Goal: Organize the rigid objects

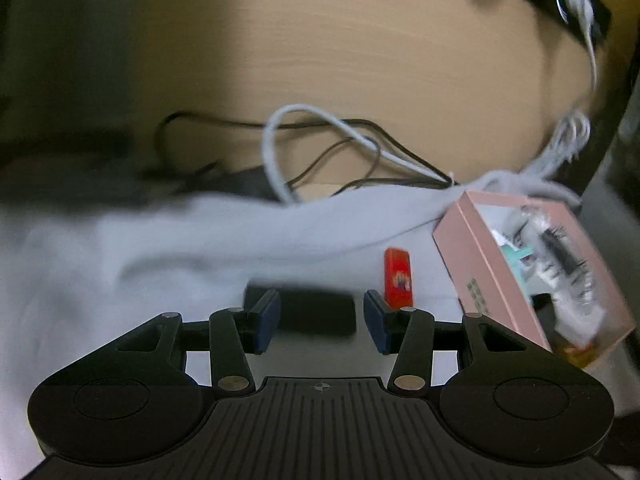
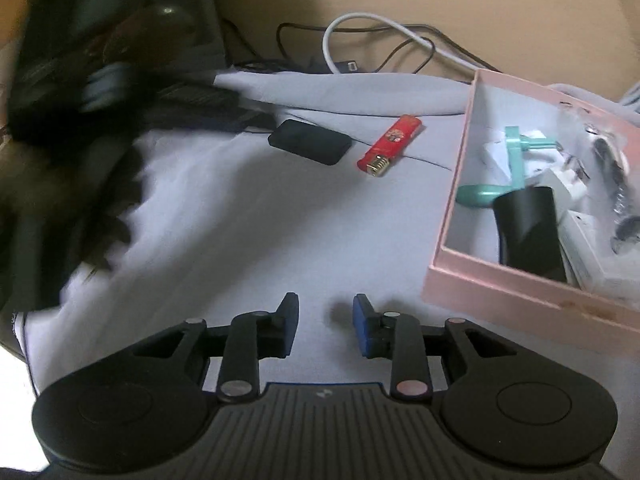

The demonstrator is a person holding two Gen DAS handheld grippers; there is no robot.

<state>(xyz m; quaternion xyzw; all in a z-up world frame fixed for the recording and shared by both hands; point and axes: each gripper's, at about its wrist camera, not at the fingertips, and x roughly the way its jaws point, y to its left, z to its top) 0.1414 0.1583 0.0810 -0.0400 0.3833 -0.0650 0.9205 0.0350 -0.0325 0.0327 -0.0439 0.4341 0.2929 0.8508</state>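
the left gripper (image 1: 320, 322) has its jaws spread wide and grasps nothing; a flat black case (image 1: 316, 312) lies on the white cloth (image 1: 140, 248) just beyond its blue pads (image 1: 267, 326), apart from them as far as the blur allows. the right gripper (image 2: 325, 326) is parted by a narrower gap, empty, above bare cloth. a red lighter (image 2: 390, 146) lies just beside the black case. right of it sits a pink box (image 2: 452, 216) holding a teal tool (image 2: 512, 160), a black cylinder (image 2: 528, 232) and small items too blurred to name; its far corner is cut off. cables (image 2: 380, 36) loop on the wooden table (image 1: 340, 40) behind. a dark smeared shape fills the right view's left side, unreadable.
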